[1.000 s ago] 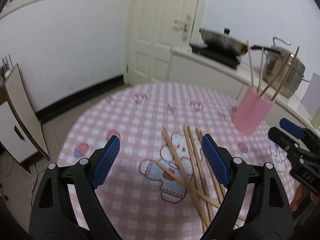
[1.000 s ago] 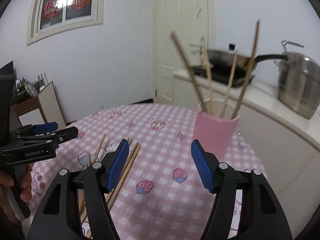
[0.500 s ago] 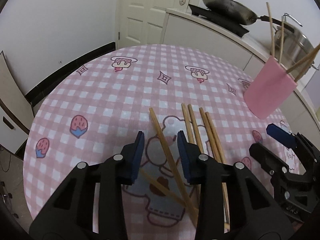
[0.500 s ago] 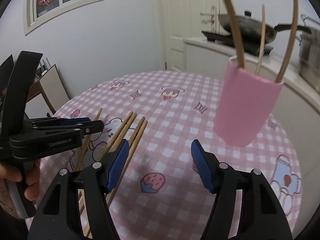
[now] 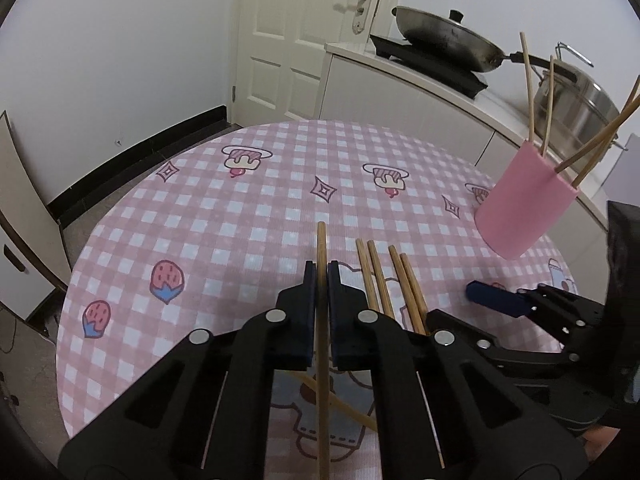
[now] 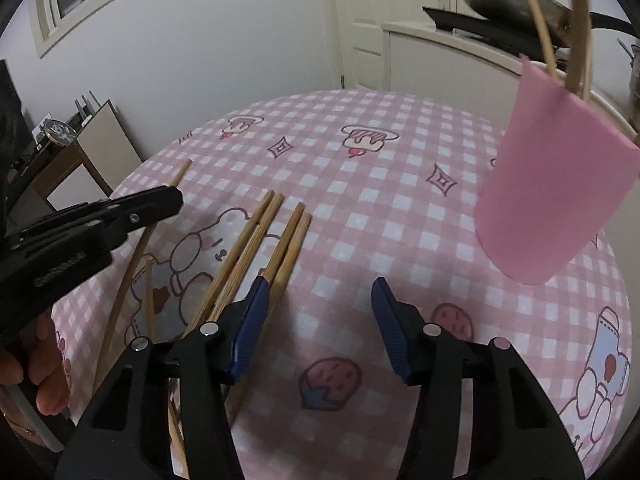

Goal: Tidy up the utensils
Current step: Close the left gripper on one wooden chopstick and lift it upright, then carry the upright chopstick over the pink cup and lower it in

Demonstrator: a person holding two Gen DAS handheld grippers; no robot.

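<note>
Left tongs (image 5: pixel 319 276) were pinched on a single chopstick (image 5: pixel 321 248), gripped a little below its far tip, its length running back between the arms; right tongs (image 6: pixel 318 312) hung spread and empty over the pink checked surface (image 6: pixel 360 184); four loose chopsticks (image 6: pixel 256 240) lay in two pairs just left of them, another crossing beneath the held one; a pink cup (image 5: pixel 524 208) holding several chopsticks stood near the surface's far right edge, well apart from the loose ones; the sticks looked light, stiff and smooth, likely to swivel in a narrow grip, so a hold nearer the middle seemed steadier; open cloth lay between pile and cup.
</note>
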